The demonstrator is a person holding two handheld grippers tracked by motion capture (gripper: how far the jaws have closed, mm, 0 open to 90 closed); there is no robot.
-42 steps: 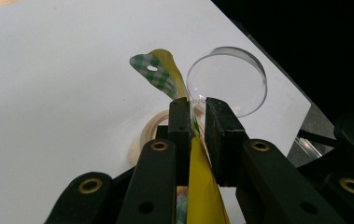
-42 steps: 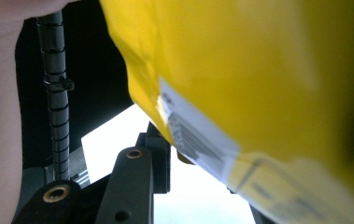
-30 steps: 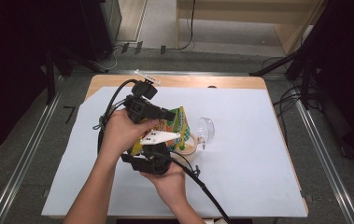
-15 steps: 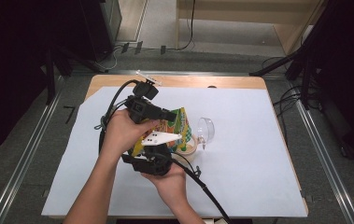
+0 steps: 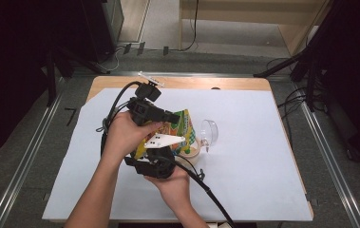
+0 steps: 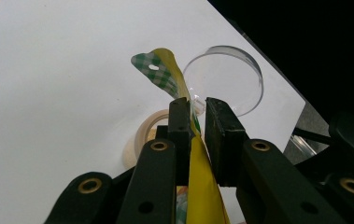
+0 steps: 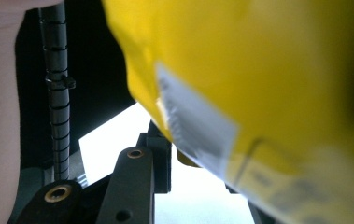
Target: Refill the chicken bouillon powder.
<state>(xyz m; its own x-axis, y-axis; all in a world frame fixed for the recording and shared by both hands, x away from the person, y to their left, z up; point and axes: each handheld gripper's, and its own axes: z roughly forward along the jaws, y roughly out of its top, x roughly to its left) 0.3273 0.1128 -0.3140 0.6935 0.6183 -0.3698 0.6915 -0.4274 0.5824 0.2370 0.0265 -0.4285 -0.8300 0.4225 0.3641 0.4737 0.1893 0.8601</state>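
the yellow snack bag is held up above the middle of the white-covered table, caught between the two hand-held grippers; the left gripper grips it from the far side, the right gripper from the near side, under a grey three-cornered plate; in the left gripper view the jaws stand nearly closed, with the thin yellow edge of the bag pinched between the pads; in the right gripper view the bag hangs blurred and very close over the jaws, and only one black jaw shows clearly, so i cannot tell there whether the pads press on it, though from above the right gripper seems to hold the bag's lower end.

the bag is yellow with a green-and-white checked top corner that has a small hang hole, curled over; a pale printed label shows on its side.

the left gripper view shows, under the bag, a cream ring-shaped roll of tape lying on the white sheet, with a clear round lid standing just beyond it; the high view shows the person's two hands, the left hand and the right hand, and the black cables trailing from the grippers; the lid lies just right of the bag.
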